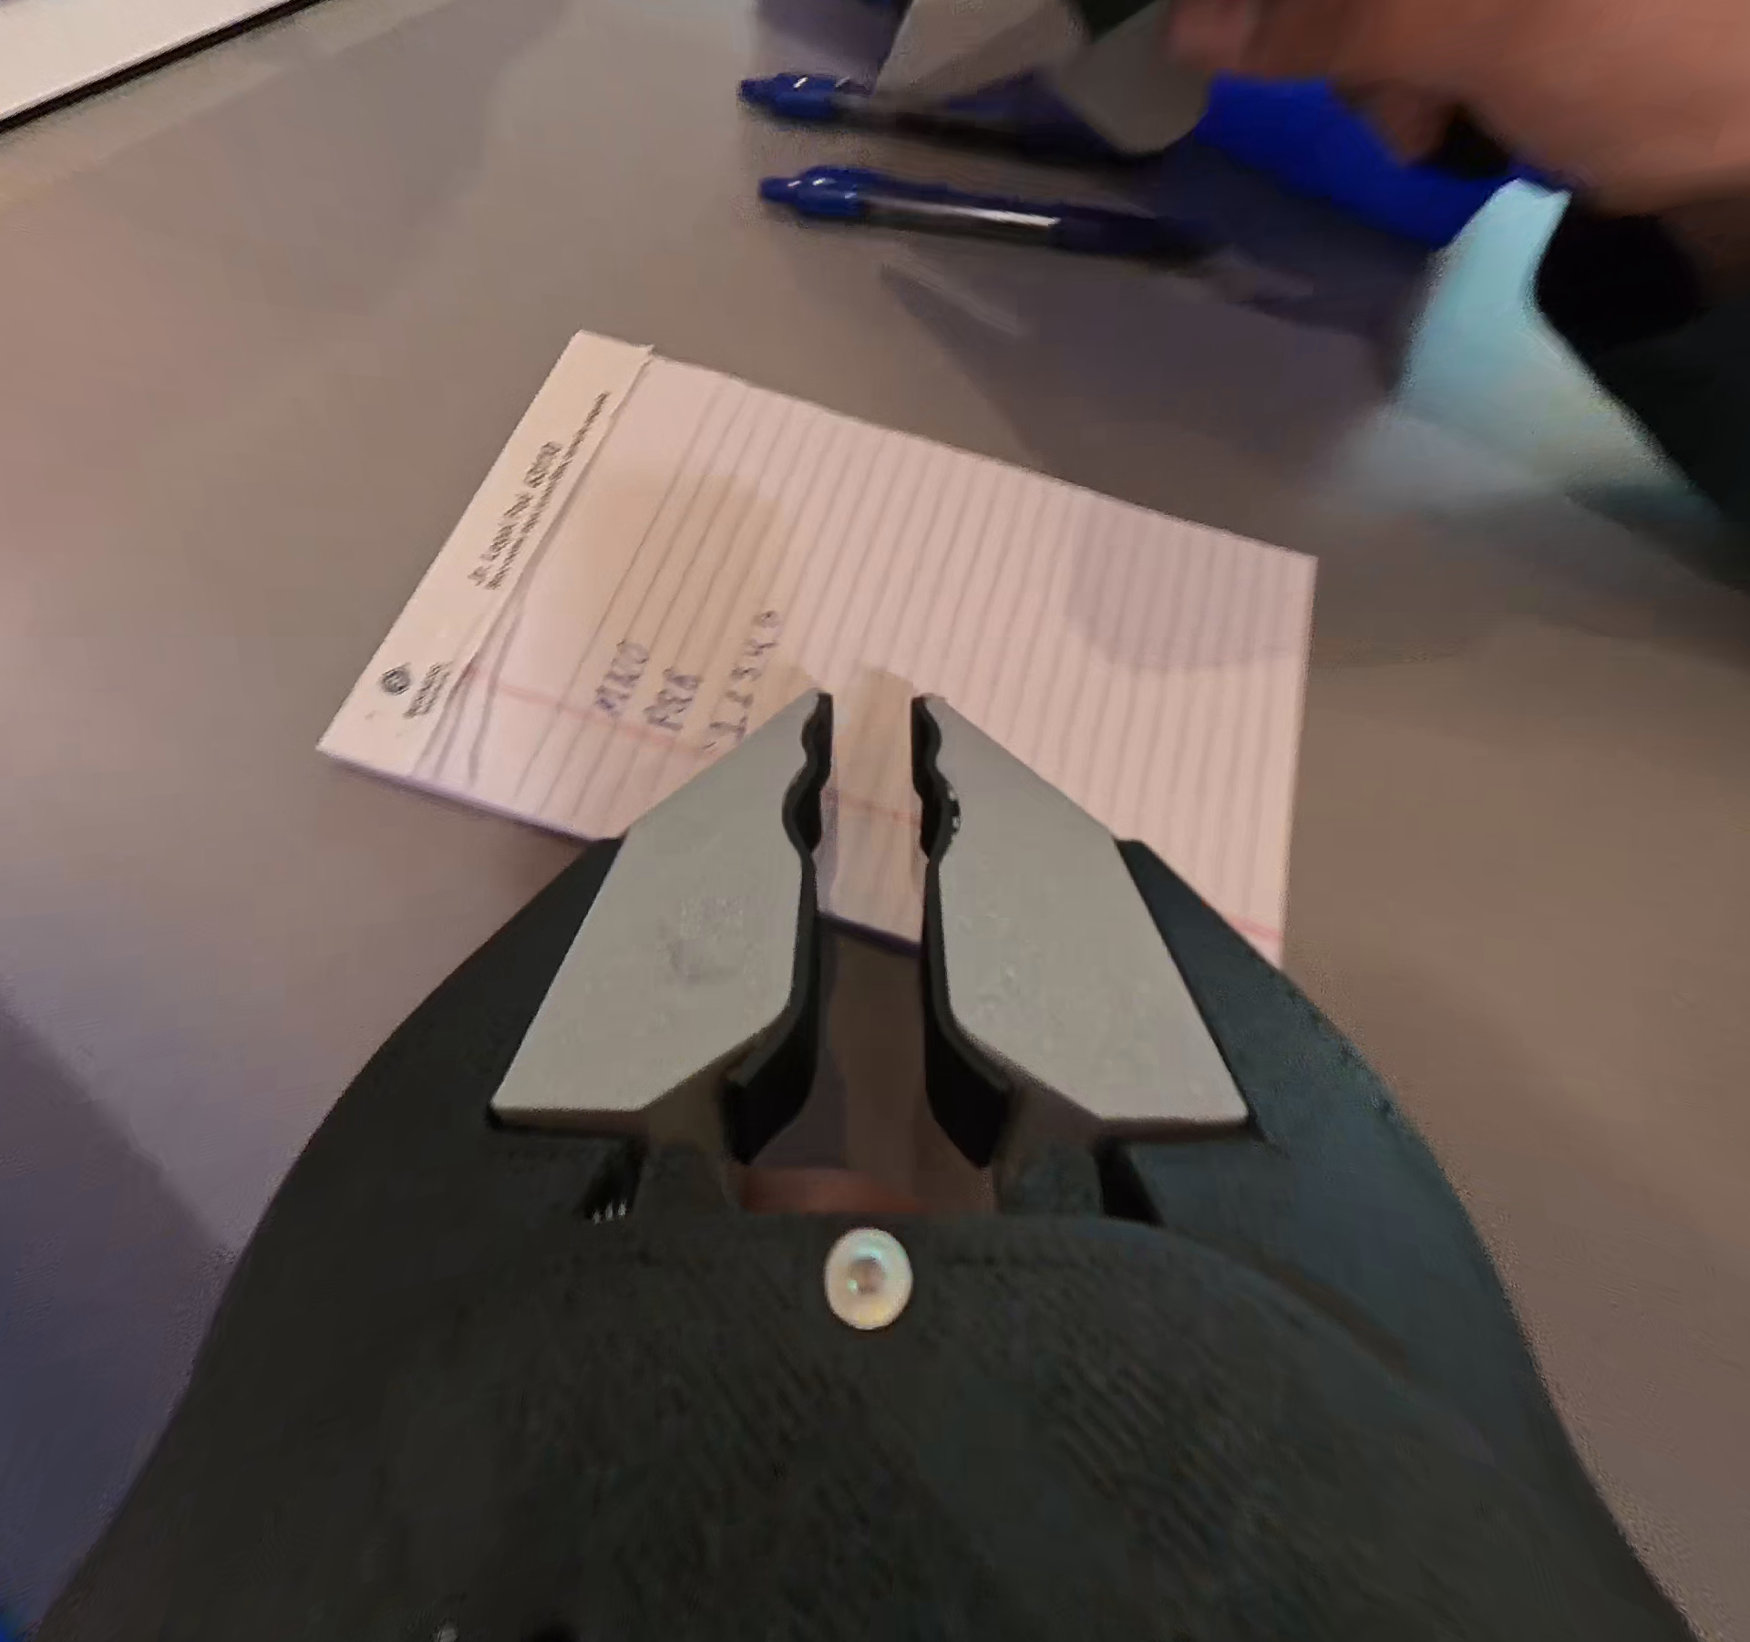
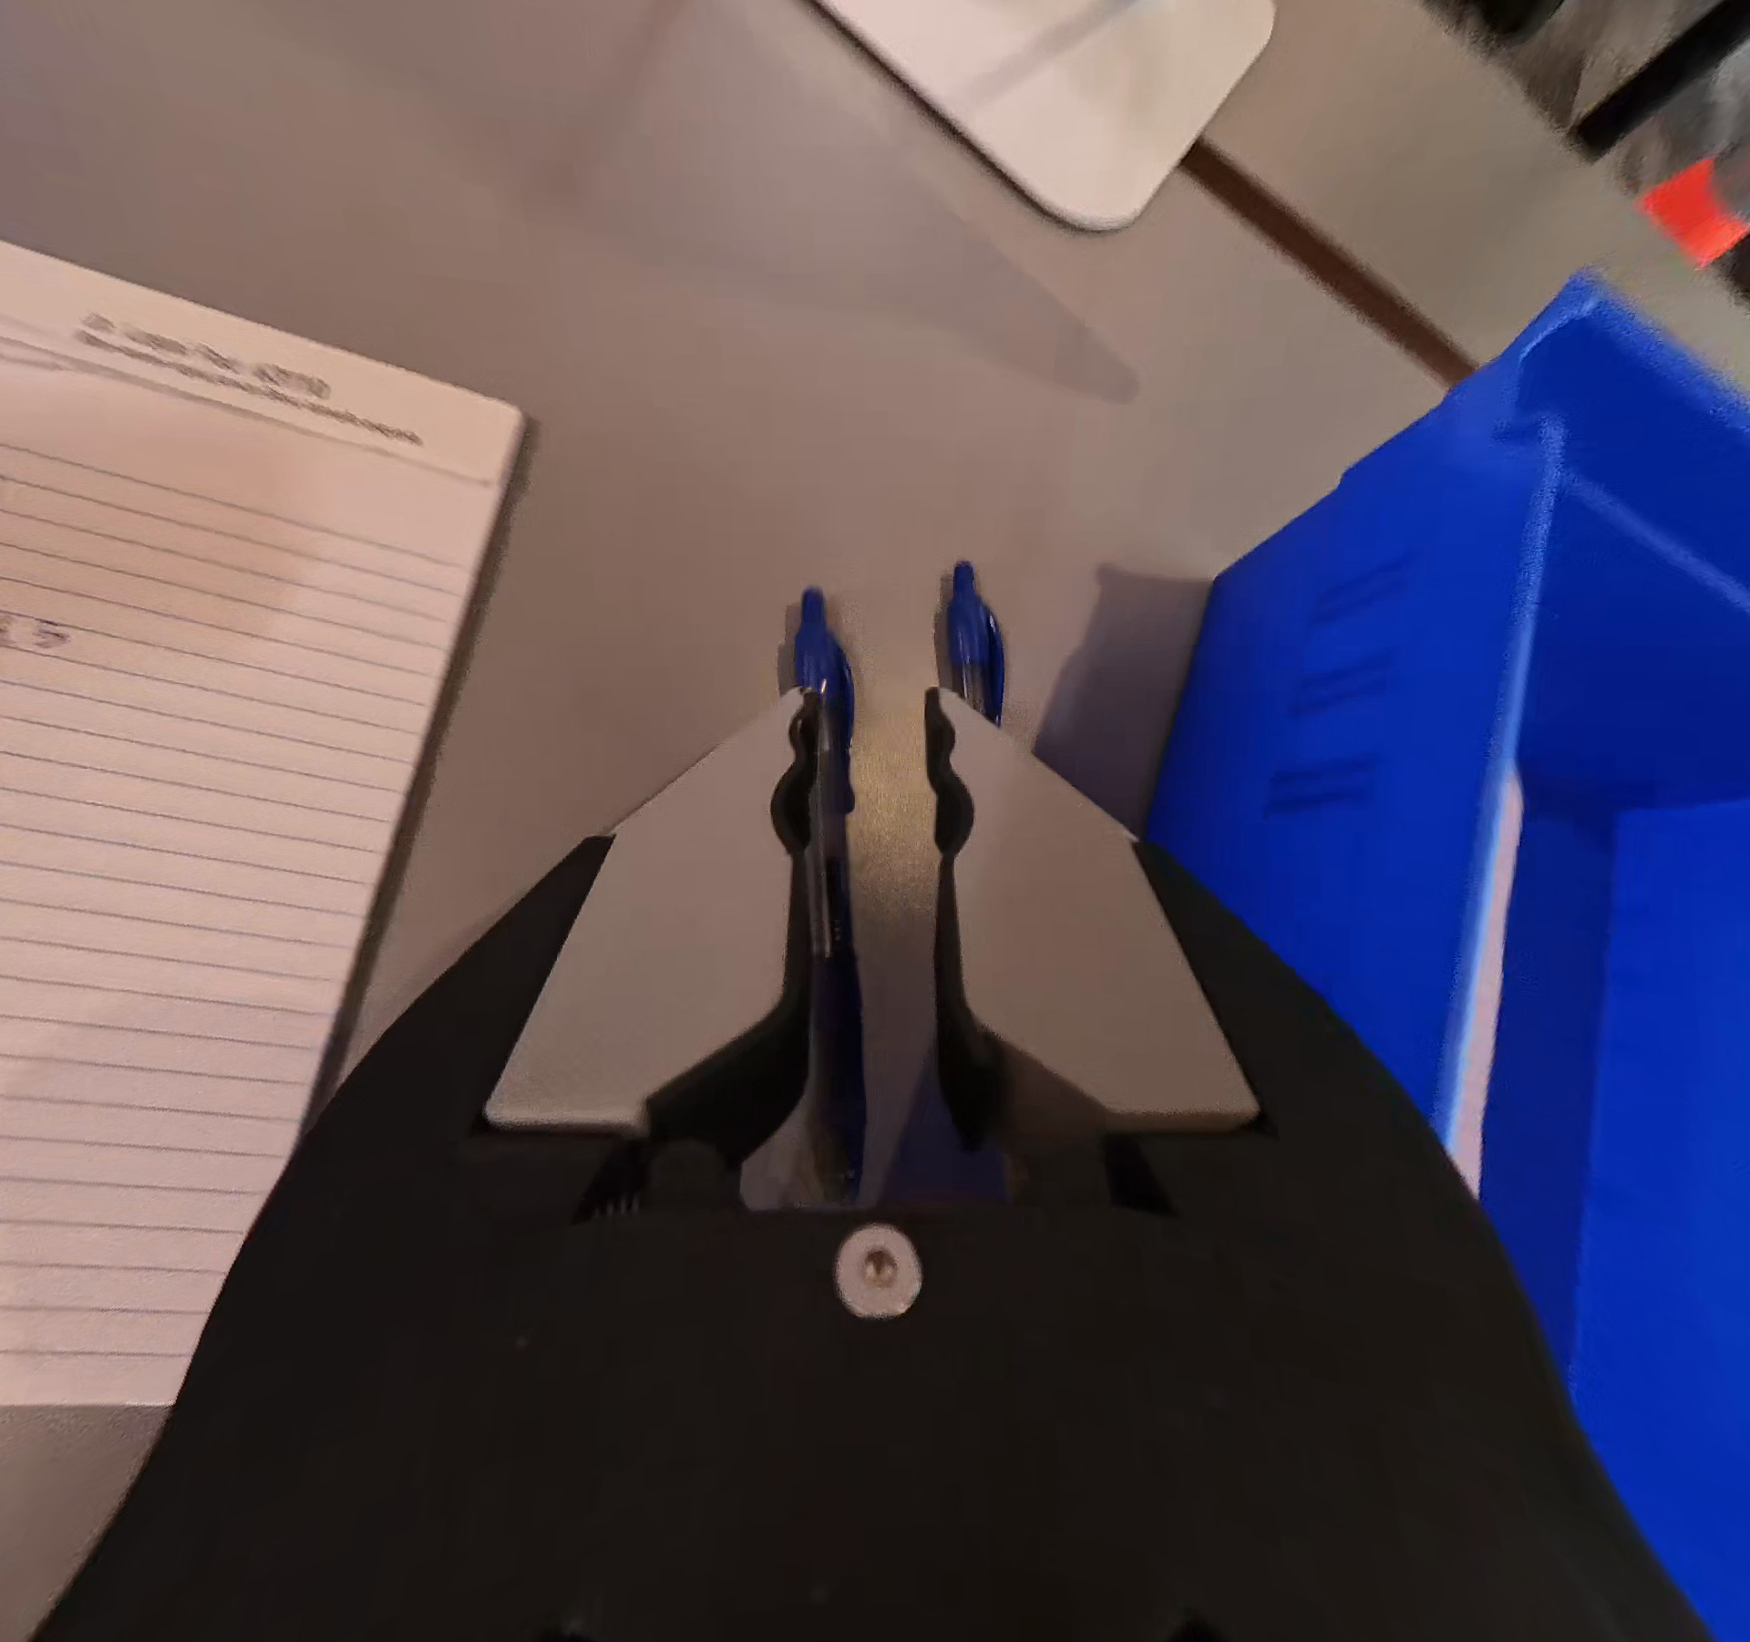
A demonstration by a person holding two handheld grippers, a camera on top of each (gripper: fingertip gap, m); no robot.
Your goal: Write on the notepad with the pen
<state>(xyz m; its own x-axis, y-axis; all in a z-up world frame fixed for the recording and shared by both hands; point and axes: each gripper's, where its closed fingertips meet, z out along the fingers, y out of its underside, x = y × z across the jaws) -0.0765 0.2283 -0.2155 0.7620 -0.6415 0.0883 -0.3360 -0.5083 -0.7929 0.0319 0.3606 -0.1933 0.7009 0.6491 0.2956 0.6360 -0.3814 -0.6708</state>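
Note:
A white lined notepad (image 1: 900, 573) with a few blue marks lies on the grey table; its edge also shows in the right wrist view (image 2: 208, 744). My left gripper (image 1: 871, 708) is over its near edge, jaws a little apart and empty. Two blue pens lie side by side past the pad. In the right wrist view the left pen (image 2: 822, 649) runs along the gap of my open right gripper (image 2: 862, 706), close to the left finger and not clamped. The right pen (image 2: 971, 640) sticks out beyond the right finger. The left wrist view shows the nearer pen (image 1: 956, 209) and the right gripper (image 1: 909, 62), blurred.
A blue plastic bin (image 2: 1515, 744) stands close to the right of the pens. A white mat (image 2: 1117, 138) with a clear glass vessel lies at the back. A hand (image 1: 1477, 34) holds the right gripper. About 20 cm separates my left fingertips from my right.

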